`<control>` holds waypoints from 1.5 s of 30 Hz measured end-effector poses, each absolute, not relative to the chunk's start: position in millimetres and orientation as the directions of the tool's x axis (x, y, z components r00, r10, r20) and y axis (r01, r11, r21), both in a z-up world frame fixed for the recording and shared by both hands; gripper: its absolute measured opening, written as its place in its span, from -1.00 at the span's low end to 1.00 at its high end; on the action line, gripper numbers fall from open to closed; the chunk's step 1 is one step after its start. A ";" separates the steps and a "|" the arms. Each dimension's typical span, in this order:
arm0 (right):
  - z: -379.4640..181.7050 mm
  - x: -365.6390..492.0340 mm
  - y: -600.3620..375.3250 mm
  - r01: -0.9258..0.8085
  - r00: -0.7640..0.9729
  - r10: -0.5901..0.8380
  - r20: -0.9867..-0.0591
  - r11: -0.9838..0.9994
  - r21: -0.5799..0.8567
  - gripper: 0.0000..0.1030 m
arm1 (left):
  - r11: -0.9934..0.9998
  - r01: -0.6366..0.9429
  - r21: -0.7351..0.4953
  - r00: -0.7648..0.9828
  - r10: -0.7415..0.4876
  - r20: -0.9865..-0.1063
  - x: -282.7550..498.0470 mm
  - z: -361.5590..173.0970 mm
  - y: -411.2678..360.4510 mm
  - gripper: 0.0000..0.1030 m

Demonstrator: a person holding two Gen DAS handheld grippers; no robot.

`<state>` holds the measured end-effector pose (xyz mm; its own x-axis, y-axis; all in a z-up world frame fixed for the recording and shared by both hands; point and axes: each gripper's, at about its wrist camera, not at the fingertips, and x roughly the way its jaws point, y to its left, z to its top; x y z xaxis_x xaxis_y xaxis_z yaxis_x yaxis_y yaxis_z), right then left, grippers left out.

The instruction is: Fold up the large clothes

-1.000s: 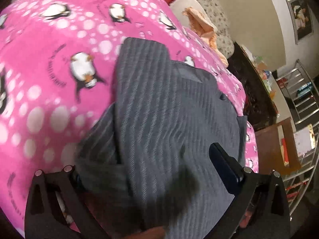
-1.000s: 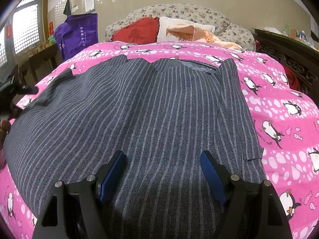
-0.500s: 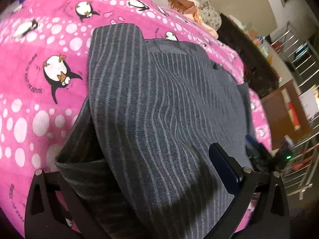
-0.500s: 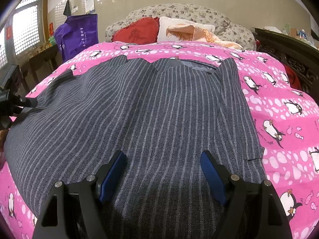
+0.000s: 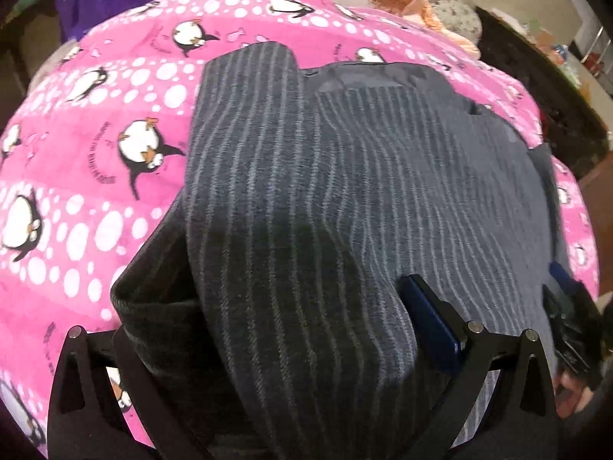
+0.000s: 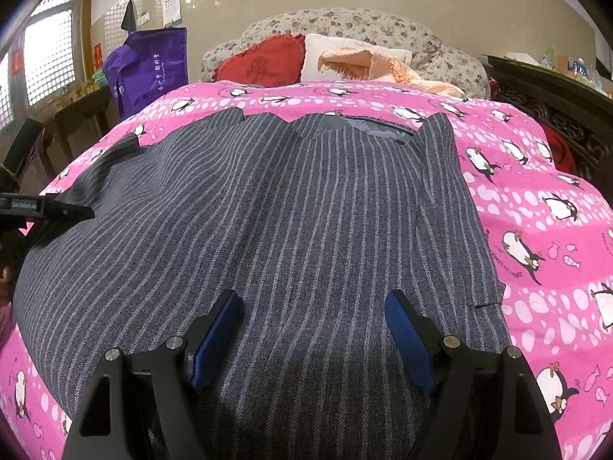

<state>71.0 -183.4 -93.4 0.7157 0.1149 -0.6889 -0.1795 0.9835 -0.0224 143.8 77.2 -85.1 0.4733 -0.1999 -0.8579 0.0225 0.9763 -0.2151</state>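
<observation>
- Dark grey pinstriped woollen garment (image 6: 291, 222) spread on pink penguin-print quilt (image 6: 536, 176); one side folded inward.
- Left gripper (image 5: 306, 329) draped in cloth, grip undeterminable; right gripper (image 6: 312, 329) wide, empty.
- Remaining: further folds.

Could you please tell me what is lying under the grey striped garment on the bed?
The grey striped garment lies spread on a pink penguin-print quilt, which shows around its edges. Whatever the quilt's middle holds beneath the cloth is covered and cannot be seen.
</observation>
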 end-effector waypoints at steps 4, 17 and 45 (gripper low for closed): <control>-93.5 70.9 -183.6 -0.179 0.716 0.115 -0.689 0.984 -0.022 0.48 | 0.979 -0.019 -0.205 0.487 -0.170 -0.857 140.7 -85.1 82.1 0.99; -93.2 70.6 -183.5 -0.178 0.716 0.113 -0.689 0.984 -0.023 0.48 | 0.982 -0.023 -0.189 0.497 -0.153 -0.854 138.6 -85.7 83.0 0.99; -107.7 -34.5 -317.9 0.291 0.650 -0.172 -0.740 0.956 0.033 0.80 | 0.863 0.370 -0.343 0.372 -0.476 -0.797 129.2 -81.7 87.3 -0.11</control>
<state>-34.5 -317.9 -107.7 0.6499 -0.1720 -0.7403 0.2909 0.9562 0.0332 129.2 87.3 -81.7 0.3717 -0.4762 -0.7969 0.3698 0.8633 -0.3435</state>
